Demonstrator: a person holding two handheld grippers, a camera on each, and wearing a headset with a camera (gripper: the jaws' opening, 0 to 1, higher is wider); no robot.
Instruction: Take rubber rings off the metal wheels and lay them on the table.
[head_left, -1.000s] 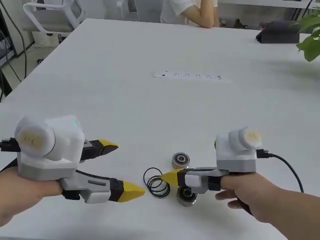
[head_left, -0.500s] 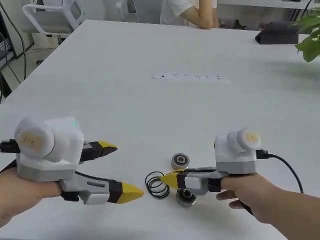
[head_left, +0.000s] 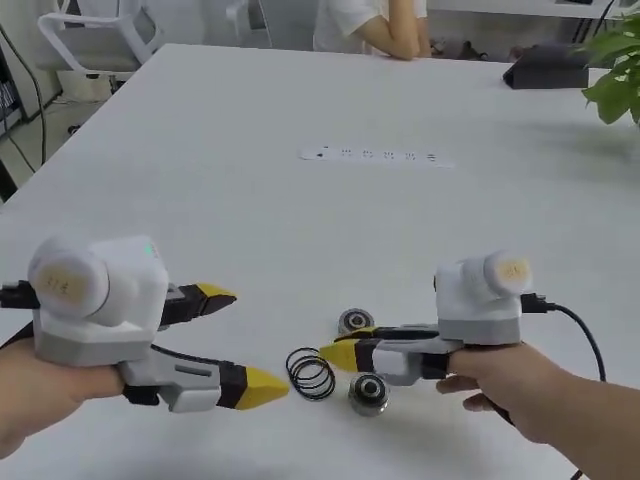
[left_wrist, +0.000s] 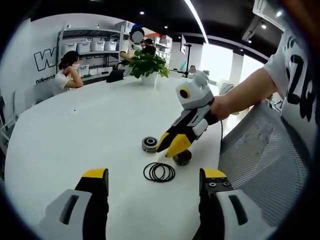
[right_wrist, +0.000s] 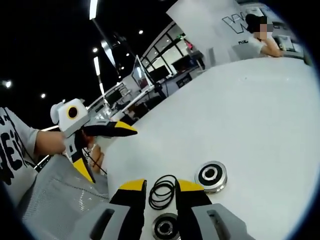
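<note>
Two metal wheels on the table (head_left: 300, 220): far wheel (head_left: 355, 322) just behind your right gripper (head_left: 335, 355), near wheel (head_left: 368, 392) right beside its jaws. A loose pile of black rubber rings (head_left: 311, 372) lies flat between the two grippers, just beside the near wheel. Right jaws nearly together with a slim gap, gripping nothing. Left gripper (head_left: 248, 340) spread wide, empty, tips aimed toward the rings. Can't tell whether either wheel still wears a ring, too small. If one does, pin that wheel by its rim with your left jaws, slip one right tip under the ring's edge, and peel outward rather than up, or the wheel likely skids. Lay it by the pile.
</note>
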